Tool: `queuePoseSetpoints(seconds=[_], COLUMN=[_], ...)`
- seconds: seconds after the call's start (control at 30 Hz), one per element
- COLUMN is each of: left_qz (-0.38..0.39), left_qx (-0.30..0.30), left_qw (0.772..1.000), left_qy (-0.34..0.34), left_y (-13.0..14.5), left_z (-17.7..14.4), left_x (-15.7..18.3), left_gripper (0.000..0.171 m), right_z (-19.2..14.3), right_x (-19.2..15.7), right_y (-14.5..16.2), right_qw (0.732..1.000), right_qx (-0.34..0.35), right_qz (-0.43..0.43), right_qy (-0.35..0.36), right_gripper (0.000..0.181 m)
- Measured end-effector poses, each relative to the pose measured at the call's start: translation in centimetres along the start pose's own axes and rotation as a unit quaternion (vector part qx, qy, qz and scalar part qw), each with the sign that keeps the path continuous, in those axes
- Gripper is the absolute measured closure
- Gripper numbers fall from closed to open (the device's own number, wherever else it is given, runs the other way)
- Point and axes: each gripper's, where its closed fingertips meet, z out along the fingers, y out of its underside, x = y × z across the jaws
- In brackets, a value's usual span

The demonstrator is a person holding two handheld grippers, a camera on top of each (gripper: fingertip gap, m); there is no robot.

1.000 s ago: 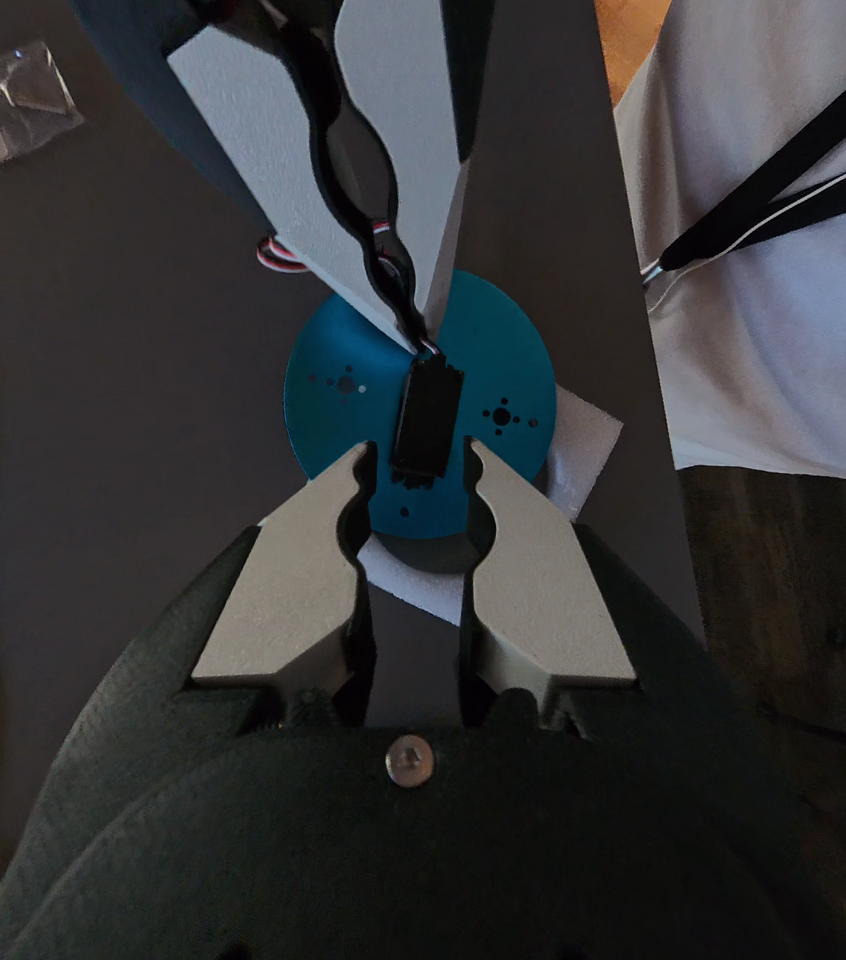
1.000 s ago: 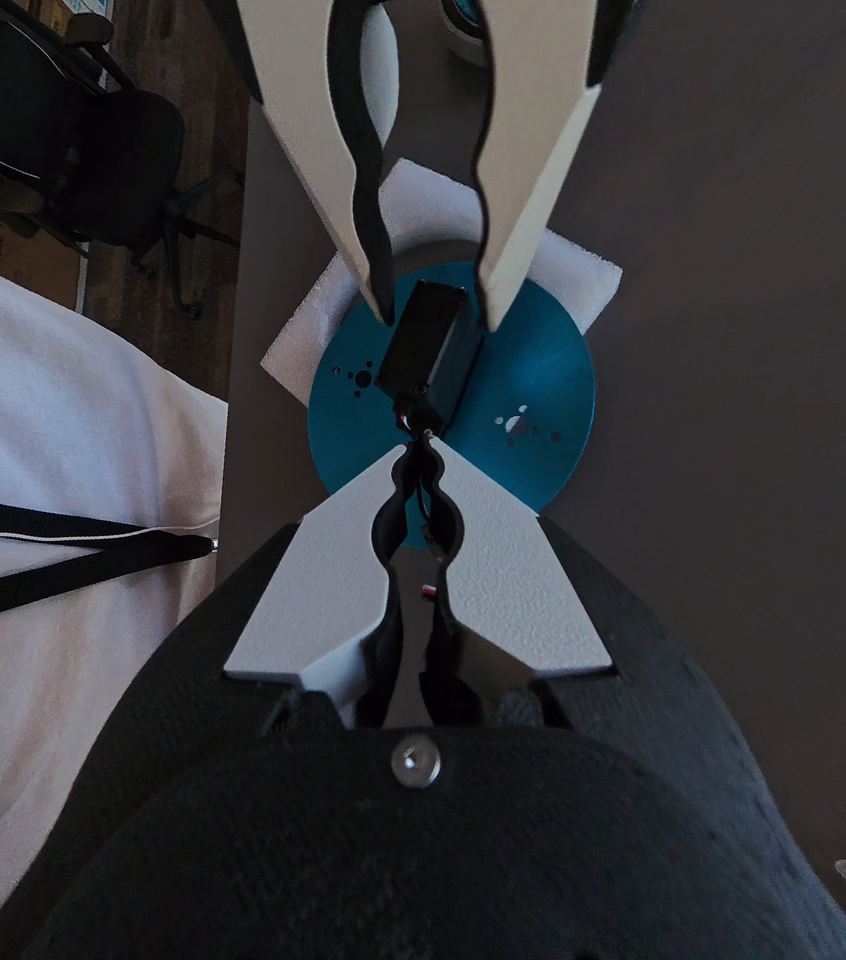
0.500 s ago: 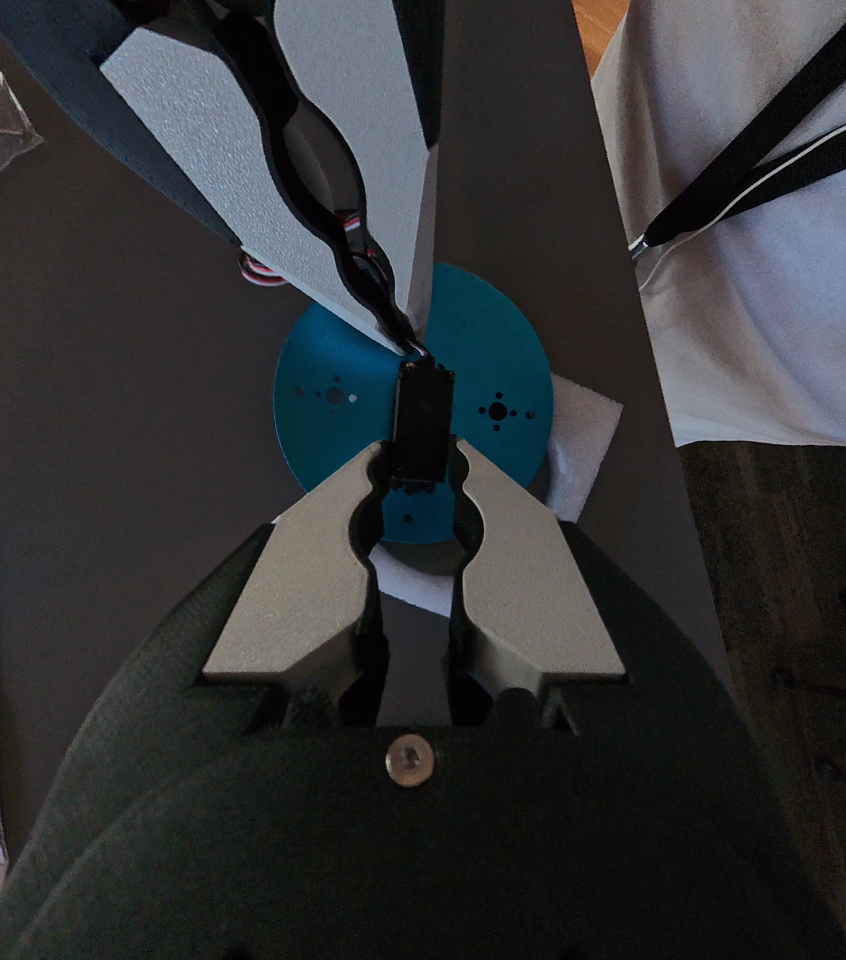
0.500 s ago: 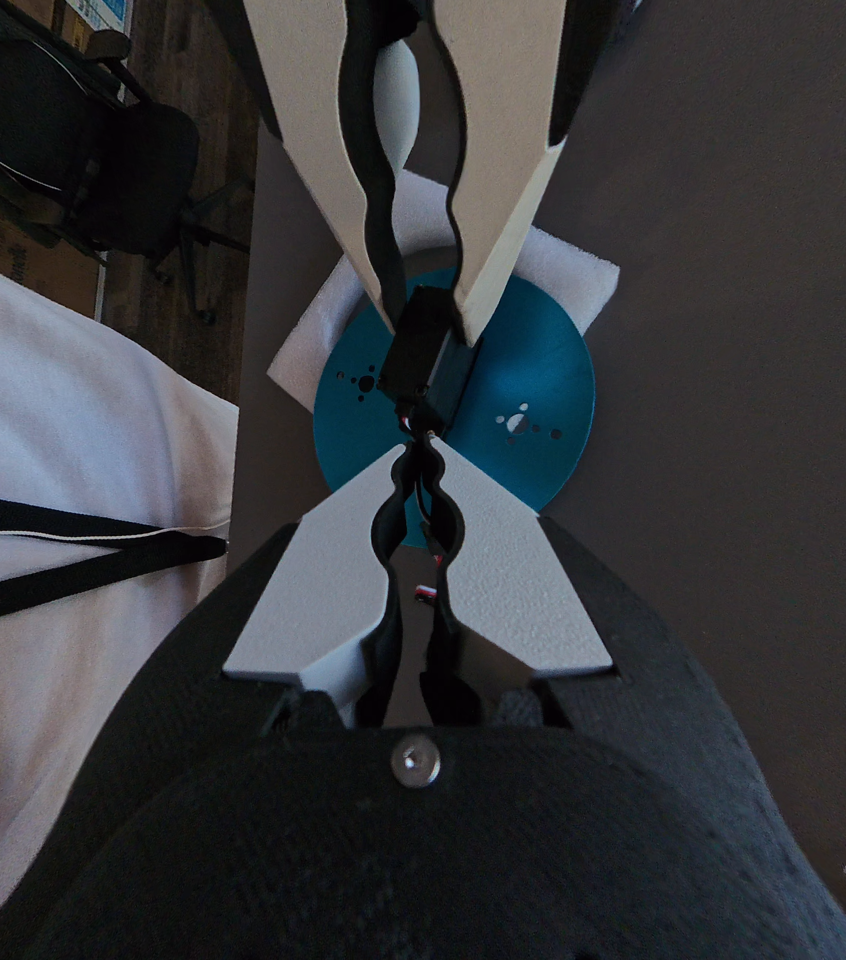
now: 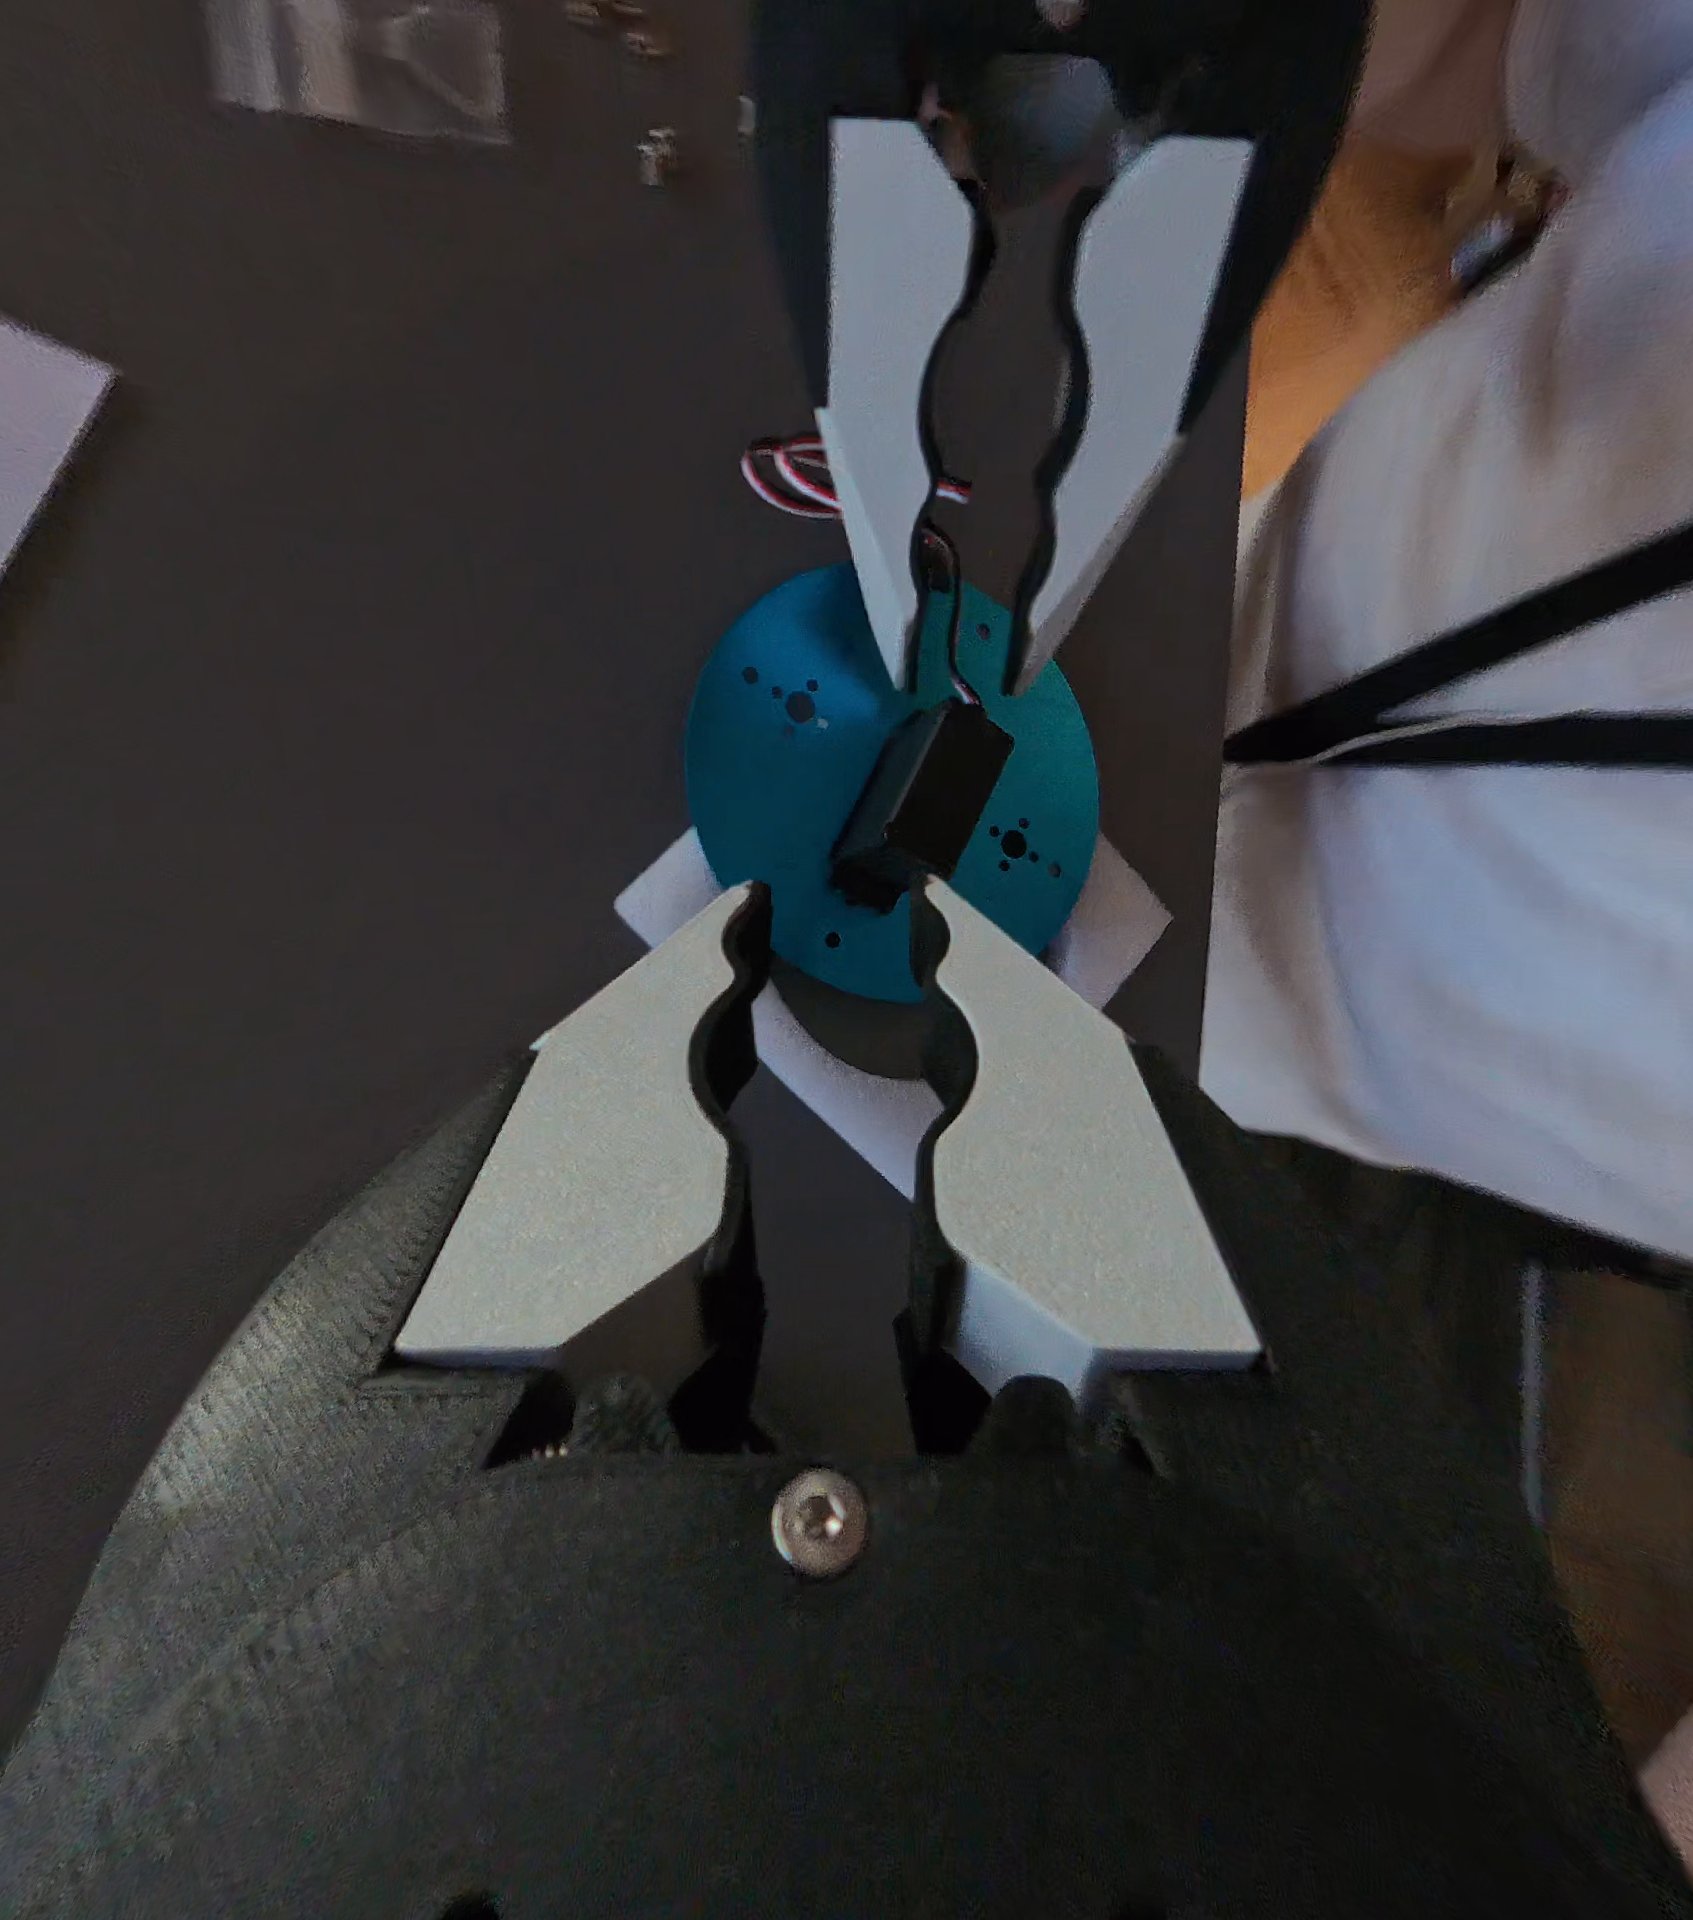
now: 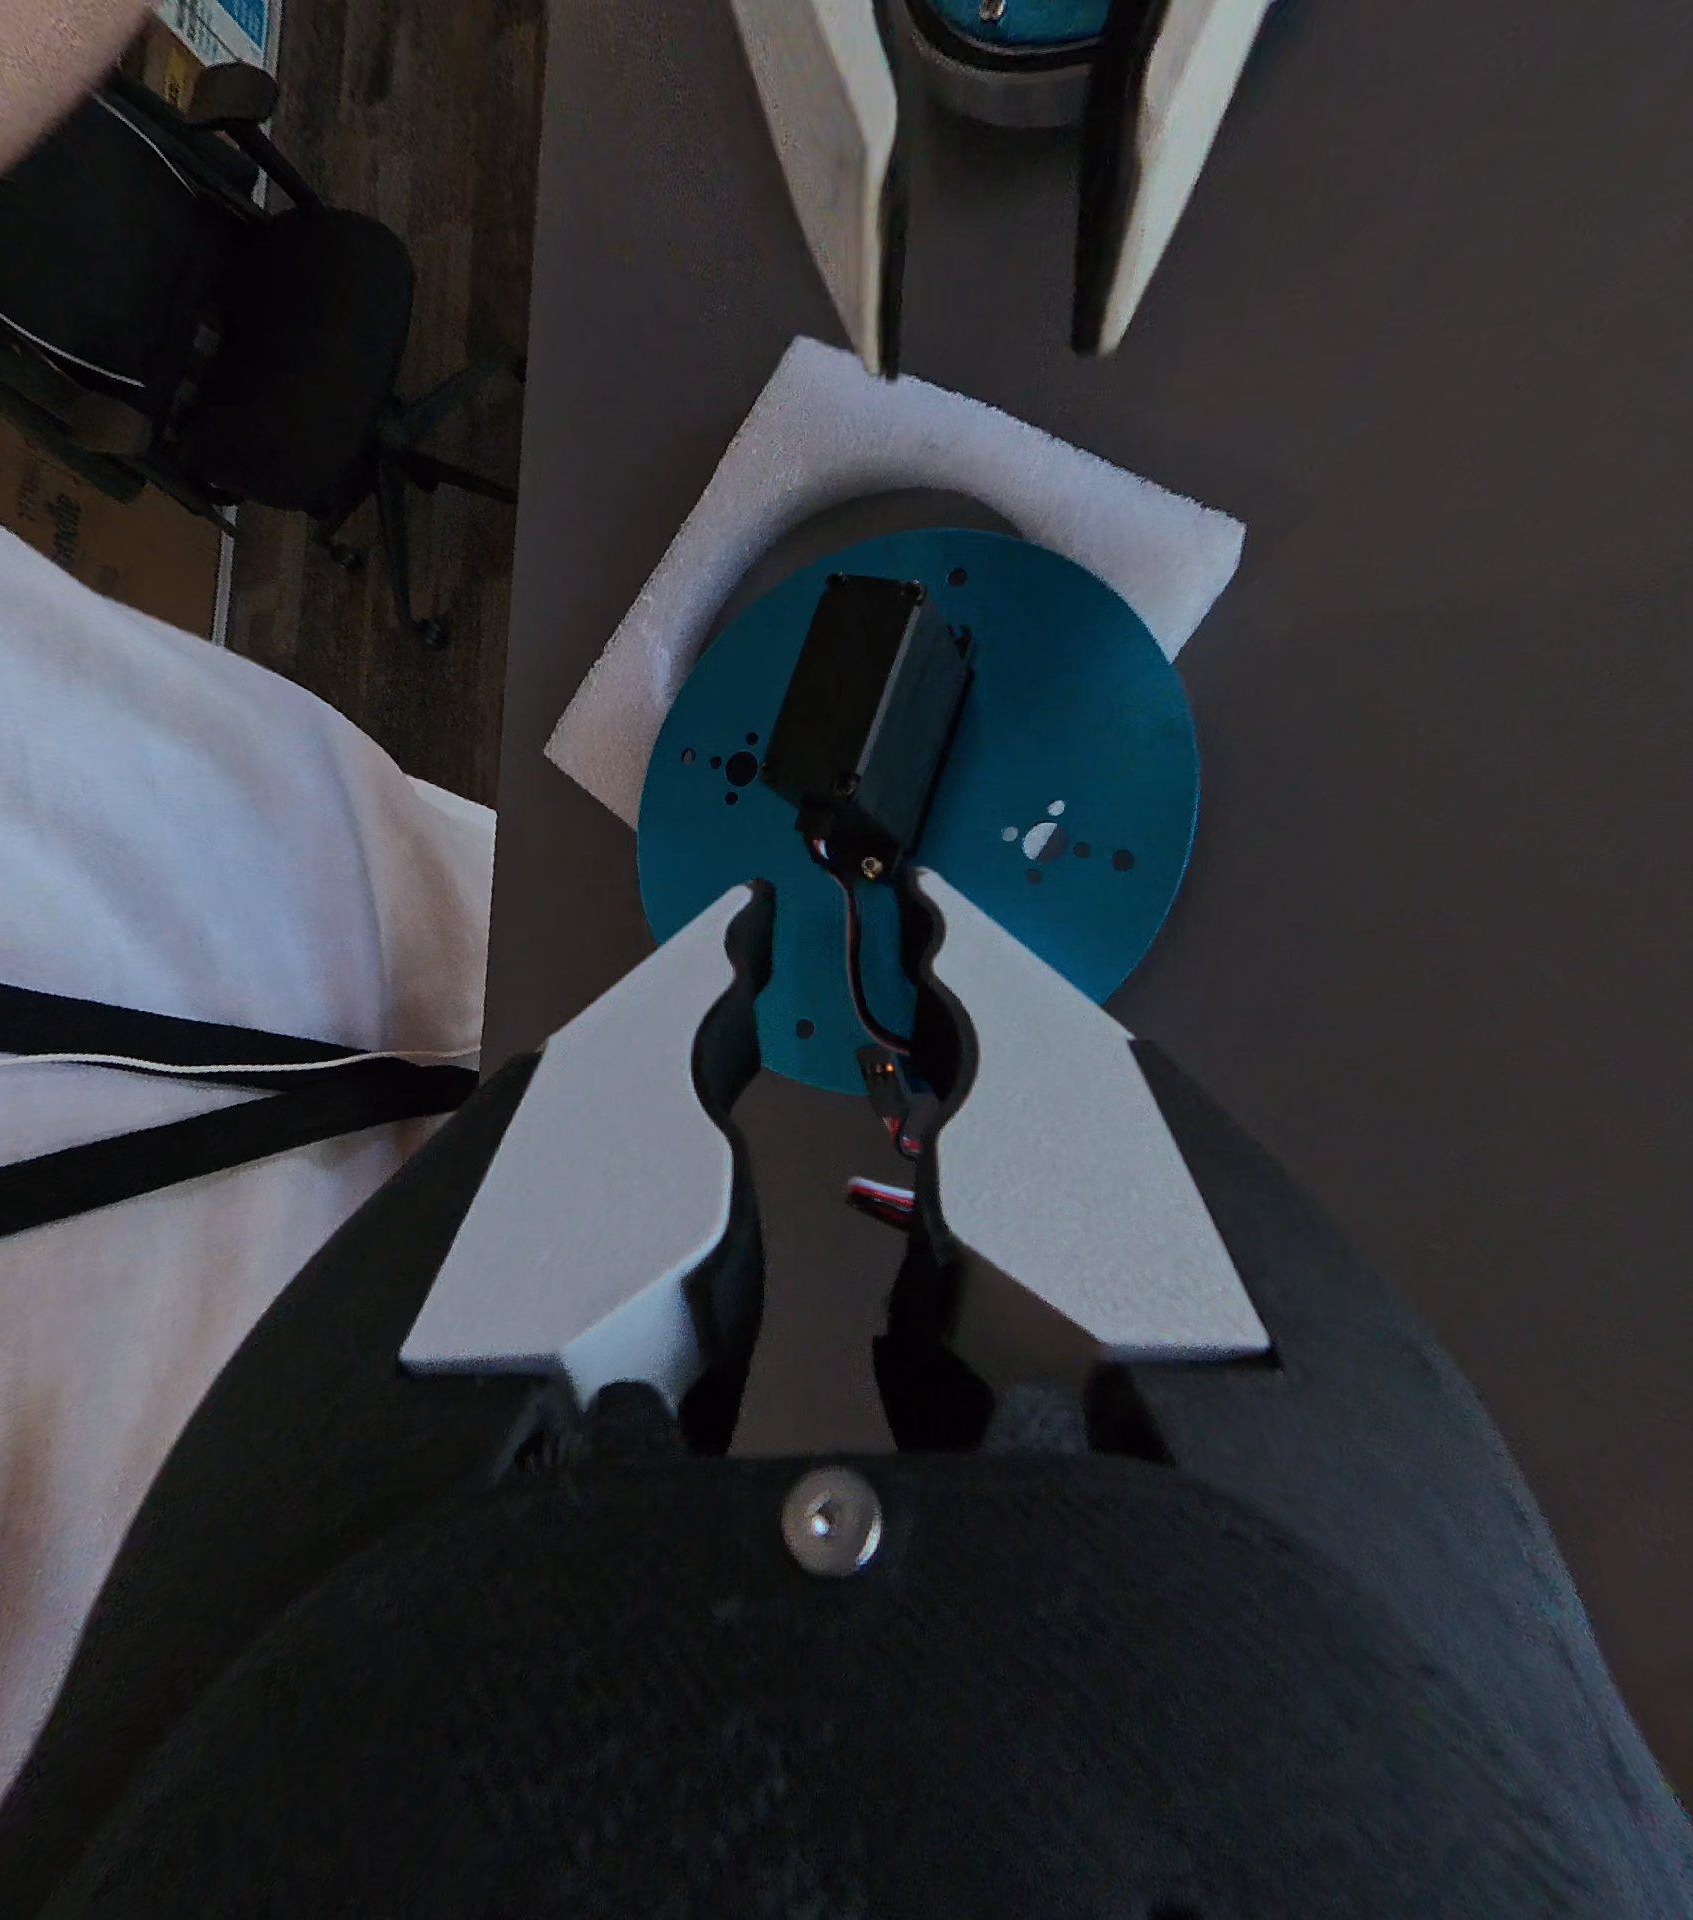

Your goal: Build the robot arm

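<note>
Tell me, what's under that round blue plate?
A white foam pad lies under the blue plate, its corners sticking out. A dark round cutout shows at the plate's edge. The plate covers the rest. On top sits a black box.

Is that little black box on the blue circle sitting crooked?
Yes. The black box sits tilted on the blue disc, not flat or square to it. Its wire trails loose off the disc edge. The disc overhangs its white foam pad off-centre. Both the right gripper and left gripper are open, holding nothing.
</note>
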Motion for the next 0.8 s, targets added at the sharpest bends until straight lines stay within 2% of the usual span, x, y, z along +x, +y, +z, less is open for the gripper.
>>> queuePoseSetpoints(seconds=[0.07, 0.13, 0.33, 0.4, 0.6, 0.8], left_qz=[-0.061, -0.101, -0.155, -0.169, -0.185, -0.170], left_qx=[0.042, 0.067, 0.048, 0.051, 0.081, 0.089], left_qw=[0.997, 0.993, 0.982, 0.980, 0.978, 0.981], left_qy=[-0.004, -0.010, -0.096, -0.092, -0.058, -0.010], left_y=[0.5, 1.2, 4.4, 4.6, 3.8, 3.4], left_z=[-0.6, -0.5, 1.7, 2.3, 2.6, 3.3], left_x=[0.0, 0.2, -1.3, -1.4, -1.9, -1.2], left_gripper=[0.157, 0.157, 0.161, 0.164, 0.167, 0.170], right_z=[-0.3, -0.5, 0.1, 0.4, 0.9, 1.0], right_x=[0.0, 0.0, 0.4, 1.0, 0.0, 0.3], right_y=[-0.6, -1.6, -3.5, -3.4, -3.2, -3.5], right_qw=[1.000, 0.999, 0.995, 0.992, 0.993, 0.989], right_qx=[0.014, 0.033, 0.028, 0.016, 0.011, -0.008], right_qz=[0.006, 0.010, 0.027, 0.034, 0.068, 0.051], right_qy=[0.003, 0.015, 0.095, 0.119, 0.096, 0.138], right_gripper=[0.153, 0.151, 0.146, 0.145, 0.147, 0.161])
